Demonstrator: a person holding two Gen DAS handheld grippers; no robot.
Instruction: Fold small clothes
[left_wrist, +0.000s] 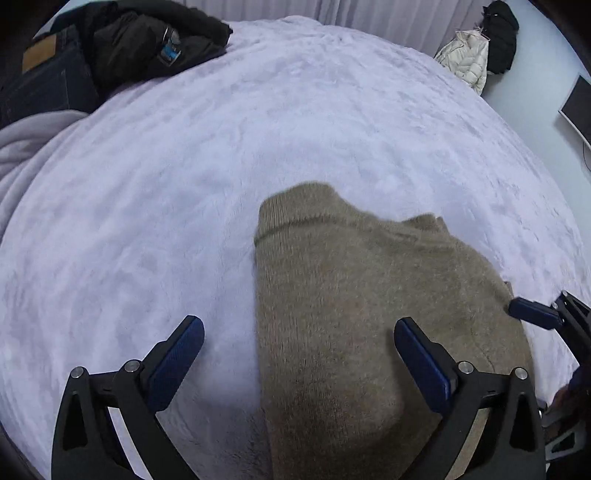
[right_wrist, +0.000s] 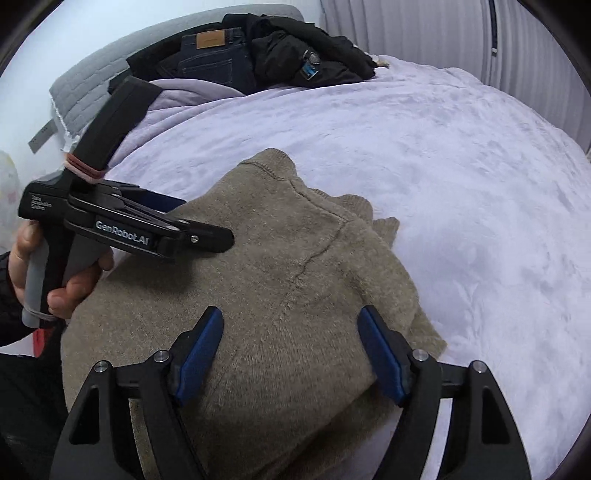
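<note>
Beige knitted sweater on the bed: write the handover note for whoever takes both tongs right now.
Left tongs: open, holding nothing, hovering over the left edge of the beige knitted sweater.
Right tongs: open, empty, above the sweater's middle.
Sweater: lies on the pale lilac fleece blanket, already partly folded into a bundle, ribbed edges poking out at the far end.
Left to do: finish or tidy the fold.
Pile of dark jeans and black jacket lies at the far end of the bed.

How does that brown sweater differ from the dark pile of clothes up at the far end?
The beige-brown knit sweater is a single garment, folded flat, near the open left gripper and open right gripper. The dark clothes pile is several items, jeans and a black jacket, heaped loosely. Both lie on the lilac blanket.
</note>
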